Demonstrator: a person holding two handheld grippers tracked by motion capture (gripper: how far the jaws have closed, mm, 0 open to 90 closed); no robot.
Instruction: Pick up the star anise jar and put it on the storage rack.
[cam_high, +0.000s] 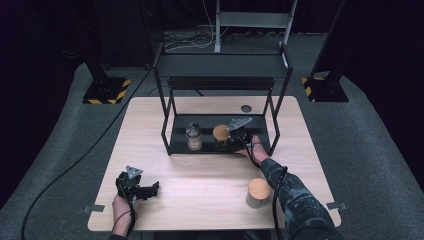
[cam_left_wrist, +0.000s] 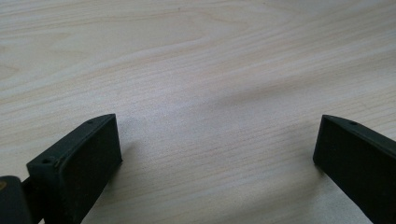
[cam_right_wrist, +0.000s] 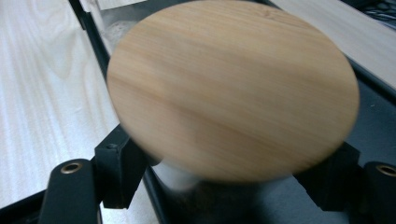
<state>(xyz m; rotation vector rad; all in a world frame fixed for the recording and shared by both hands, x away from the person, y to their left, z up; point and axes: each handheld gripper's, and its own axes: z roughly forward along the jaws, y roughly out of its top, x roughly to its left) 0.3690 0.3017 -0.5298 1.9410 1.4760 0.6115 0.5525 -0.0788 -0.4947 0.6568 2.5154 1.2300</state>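
Left gripper (cam_high: 152, 189) idle near front-left table (cam_high: 200, 180) edge, jaws wide, bare wood between them in left gripper view. Second wood-lidded jar (cam_high: 258, 193) front right, untouched. Right gripper (cam_high: 226, 143) on rack (cam_high: 172, 132) bottom shelf, clamped on wood-lidded jar (cam_right_wrist: 233, 88); lid blurred, hides jar body and jaw tips there. Glass jar (cam_high: 194, 136) stands left of it, near.

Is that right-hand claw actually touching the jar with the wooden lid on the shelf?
Touching. In the right gripper view, the right gripper has both jaws pressed against the jar just under its wooden lid.
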